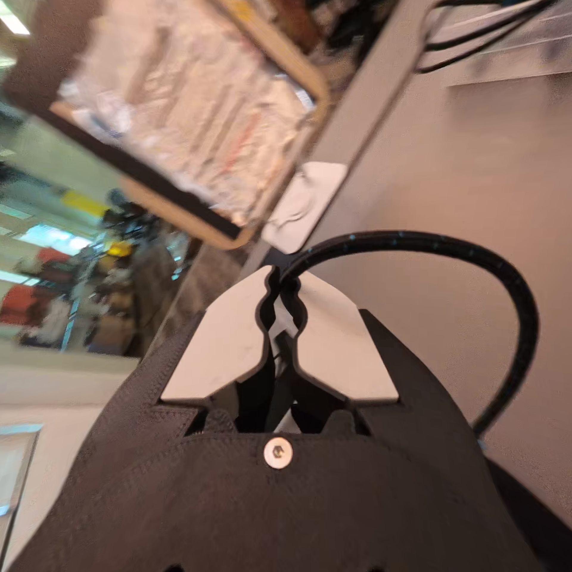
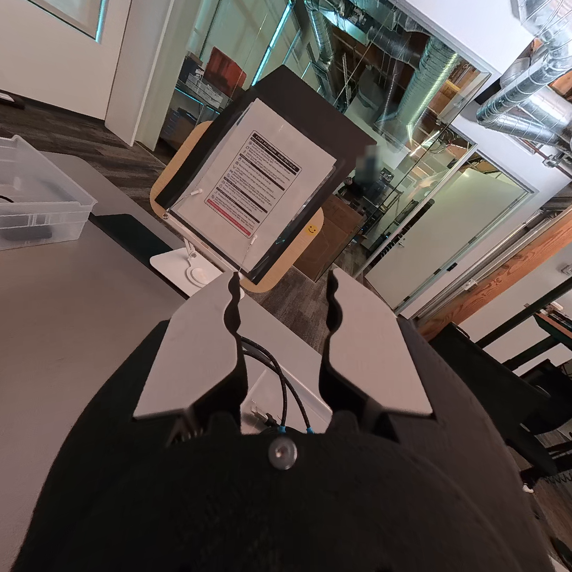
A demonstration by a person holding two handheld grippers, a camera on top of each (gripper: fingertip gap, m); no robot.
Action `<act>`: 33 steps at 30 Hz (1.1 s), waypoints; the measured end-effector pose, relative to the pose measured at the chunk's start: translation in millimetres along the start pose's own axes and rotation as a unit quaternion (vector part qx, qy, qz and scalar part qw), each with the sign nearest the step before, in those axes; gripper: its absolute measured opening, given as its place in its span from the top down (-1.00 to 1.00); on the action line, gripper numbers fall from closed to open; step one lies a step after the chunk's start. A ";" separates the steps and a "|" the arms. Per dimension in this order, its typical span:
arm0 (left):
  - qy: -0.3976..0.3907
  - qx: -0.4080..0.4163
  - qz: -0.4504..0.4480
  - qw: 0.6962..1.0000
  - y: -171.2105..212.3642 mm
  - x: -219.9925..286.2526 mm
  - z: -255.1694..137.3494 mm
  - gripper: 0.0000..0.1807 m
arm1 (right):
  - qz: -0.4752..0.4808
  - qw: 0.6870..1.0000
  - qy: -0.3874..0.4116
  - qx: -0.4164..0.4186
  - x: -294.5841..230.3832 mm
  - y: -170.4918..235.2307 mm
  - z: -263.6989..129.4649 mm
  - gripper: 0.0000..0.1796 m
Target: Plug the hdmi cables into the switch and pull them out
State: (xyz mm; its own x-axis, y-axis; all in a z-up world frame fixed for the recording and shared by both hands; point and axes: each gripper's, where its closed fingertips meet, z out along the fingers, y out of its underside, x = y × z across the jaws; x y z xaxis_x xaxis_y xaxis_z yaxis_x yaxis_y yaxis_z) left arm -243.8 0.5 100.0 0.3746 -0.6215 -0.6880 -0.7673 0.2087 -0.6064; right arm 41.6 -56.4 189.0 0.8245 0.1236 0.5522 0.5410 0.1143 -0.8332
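In the left wrist view my left gripper is shut on a black braided HDMI cable. The cable leaves the fingertips, arcs up and to the right, then drops behind the gripper body. A dark part sits between the fingers lower down; I cannot tell whether it is the plug. In the right wrist view my right gripper is open and empty above the table. Below its gap lie two black cables with blue collars and a metal plug end on a white box-like surface. I cannot tell whether that is the switch.
A document stand with a printed sheet and a white base stands at the grey table's far edge; it shows blurred in the left wrist view. A clear plastic bin sits at the left. A black chair is beyond the right edge.
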 end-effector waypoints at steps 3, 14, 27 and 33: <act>0.094 -0.020 0.043 0.994 -16.8 64.4 48.3 0.94 | -0.001 1.000 -0.003 -0.005 -1.3 1.9 1.0 0.39; 0.224 -0.081 -0.033 0.971 11.2 187.1 170.7 0.94 | -0.003 1.000 -0.019 -0.011 -6.0 6.6 8.5 0.38; 0.190 -0.001 -0.185 0.964 4.3 75.3 137.5 0.44 | -0.012 0.999 -0.018 -0.034 -2.2 18.9 13.8 0.36; 0.024 -0.010 -0.233 0.972 107.2 -79.8 97.0 0.53 | 0.006 1.000 -0.005 -0.028 13.9 23.1 9.4 0.36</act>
State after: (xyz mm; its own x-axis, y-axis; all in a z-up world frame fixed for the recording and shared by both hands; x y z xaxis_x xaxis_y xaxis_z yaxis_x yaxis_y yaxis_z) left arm -305.4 145.7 51.1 0.6597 -0.6802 -0.3196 -0.5293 -0.1187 -0.8401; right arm 64.0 -42.7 177.7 0.8297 0.1352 0.5415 0.5392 0.0570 -0.8403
